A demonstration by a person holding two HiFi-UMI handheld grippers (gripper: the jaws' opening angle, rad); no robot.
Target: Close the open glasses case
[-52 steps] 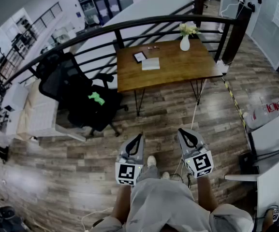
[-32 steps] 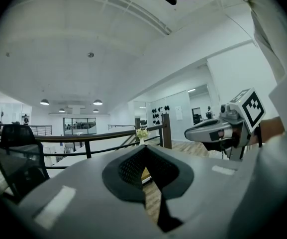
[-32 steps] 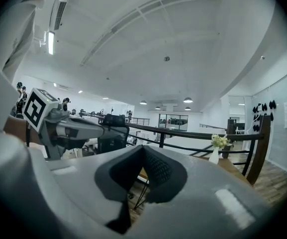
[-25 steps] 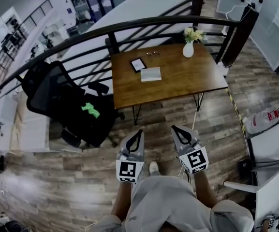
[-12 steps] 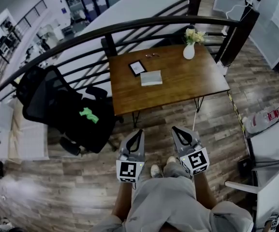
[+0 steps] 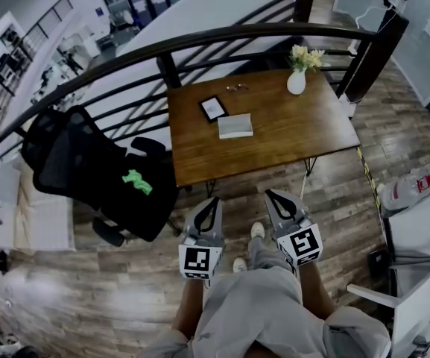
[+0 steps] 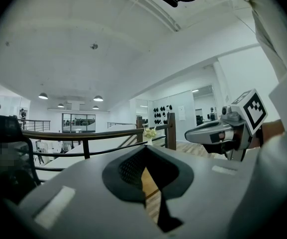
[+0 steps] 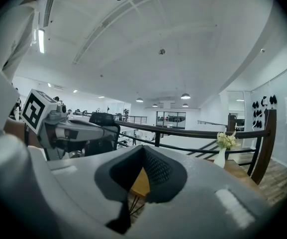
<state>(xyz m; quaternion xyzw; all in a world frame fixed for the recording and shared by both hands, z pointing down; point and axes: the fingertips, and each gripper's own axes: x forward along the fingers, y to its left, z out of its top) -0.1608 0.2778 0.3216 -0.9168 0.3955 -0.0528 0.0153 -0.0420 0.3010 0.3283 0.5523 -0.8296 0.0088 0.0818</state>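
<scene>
Well short of the table (image 6: 296, 136), left gripper (image 6: 214, 201) and right gripper (image 6: 270, 195) hang side by side, jaws pressed together, empty. Glasses case (image 6: 235, 125) lies mid-table, off its edges. Bare floor (image 6: 334, 196) between; chair (image 6: 88, 170) left.

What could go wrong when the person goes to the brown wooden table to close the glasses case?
1. The black office chair stands close to the left side of the brown wooden table; a foot might catch it on the way.
2. The dark-framed tablet lies close beside the pale rectangular glasses case; a reach for the case could push it.
</scene>
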